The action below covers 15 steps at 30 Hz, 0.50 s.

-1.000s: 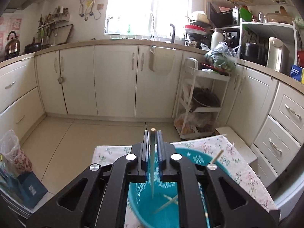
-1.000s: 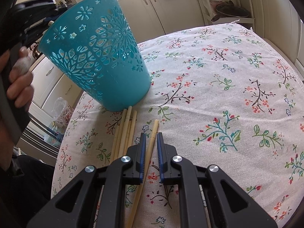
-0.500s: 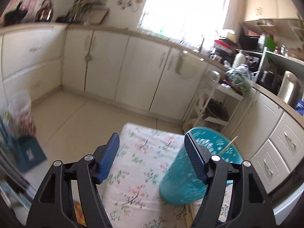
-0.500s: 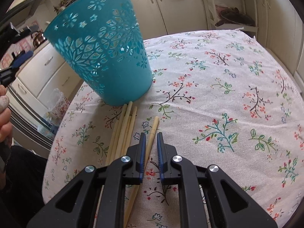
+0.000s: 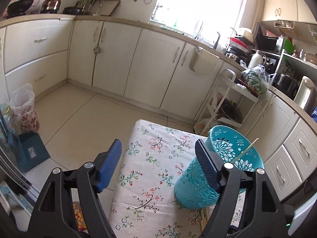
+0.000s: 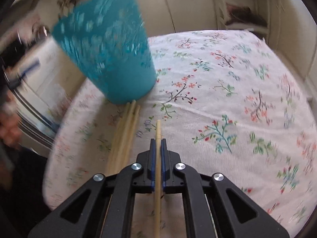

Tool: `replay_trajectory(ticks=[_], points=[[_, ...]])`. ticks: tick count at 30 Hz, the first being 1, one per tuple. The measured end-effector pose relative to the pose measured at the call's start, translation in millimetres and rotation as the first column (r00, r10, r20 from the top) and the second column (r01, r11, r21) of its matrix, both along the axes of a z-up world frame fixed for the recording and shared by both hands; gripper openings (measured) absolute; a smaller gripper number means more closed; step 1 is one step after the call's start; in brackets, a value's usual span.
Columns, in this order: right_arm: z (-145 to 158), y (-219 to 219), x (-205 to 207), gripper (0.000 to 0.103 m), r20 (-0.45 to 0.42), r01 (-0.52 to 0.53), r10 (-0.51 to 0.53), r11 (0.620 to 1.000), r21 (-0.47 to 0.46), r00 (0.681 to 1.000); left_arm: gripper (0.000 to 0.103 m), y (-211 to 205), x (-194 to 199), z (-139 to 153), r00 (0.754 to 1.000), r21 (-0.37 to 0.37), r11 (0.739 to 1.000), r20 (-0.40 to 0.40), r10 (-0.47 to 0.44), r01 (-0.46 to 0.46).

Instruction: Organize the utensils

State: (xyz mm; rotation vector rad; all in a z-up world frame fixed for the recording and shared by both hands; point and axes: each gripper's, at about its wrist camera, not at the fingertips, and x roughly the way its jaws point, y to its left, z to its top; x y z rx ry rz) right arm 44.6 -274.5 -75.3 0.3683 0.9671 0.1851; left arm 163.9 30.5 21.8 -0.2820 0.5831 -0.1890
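Observation:
A teal cut-out basket (image 5: pixel 190 188) stands on the flowered tablecloth (image 5: pixel 150 158) with one chopstick (image 5: pixel 245 150) sticking out of its rim. My left gripper (image 5: pixel 157 141) hovers to the left of the basket, its jaws opening wide with nothing between them. In the right wrist view, my right gripper (image 6: pixel 158 140) is shut on a pale wooden chopstick (image 6: pixel 158 127), whose tip pokes out ahead of the pads. Several more chopsticks (image 6: pixel 126 130) lie in a bundle just left of it, their tips at the foot of the blurred basket (image 6: pixel 111 45).
The table's far edge drops to a tiled floor. A white trolley (image 5: pixel 227 103) stands behind the basket, cream cabinets run along the walls, and a blue box (image 5: pixel 31 152) sits on the floor at left. A person's hand (image 6: pixel 10 130) shows blurred at the left edge.
My left gripper let go of its chopstick over the basket, opened wide and swung left. My right gripper closed on the chopstick that lay between its jaws.

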Motion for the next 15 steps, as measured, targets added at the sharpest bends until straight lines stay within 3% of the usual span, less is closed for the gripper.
replay_trajectory(ticks=[4, 8, 11, 15], points=[[33.6, -18.0, -17.8, 0.006, 0.12, 0.016, -0.037, 0.986, 0.168, 0.992, 0.075, 4.0, 4.5, -4.6, 0.999, -0.019, 1.0, -0.027, 0.019, -0.019], [75.6, -27.7, -25.7, 0.006, 0.238, 0.001, -0.07, 0.961, 0.277, 0.969, 0.076, 3.1, 6.2, -6.8, 0.999, -0.021, 1.0, -0.038, 0.02, -0.021], [115.6, -27.9, -15.4, 0.006, 0.346, -0.021, -0.103, 0.942, 0.336, 0.933, 0.076, 0.0, 4.7, -6.7, 0.999, -0.015, 1.0, -0.034, 0.014, -0.014], [171.9, -19.0, 16.5, 0.006, 0.483, -0.004, -0.172, 0.94, 0.341, 0.859, 0.078, -1.2, 4.8, -7.9, 0.999, -0.016, 1.0, -0.039, 0.011, -0.012]])
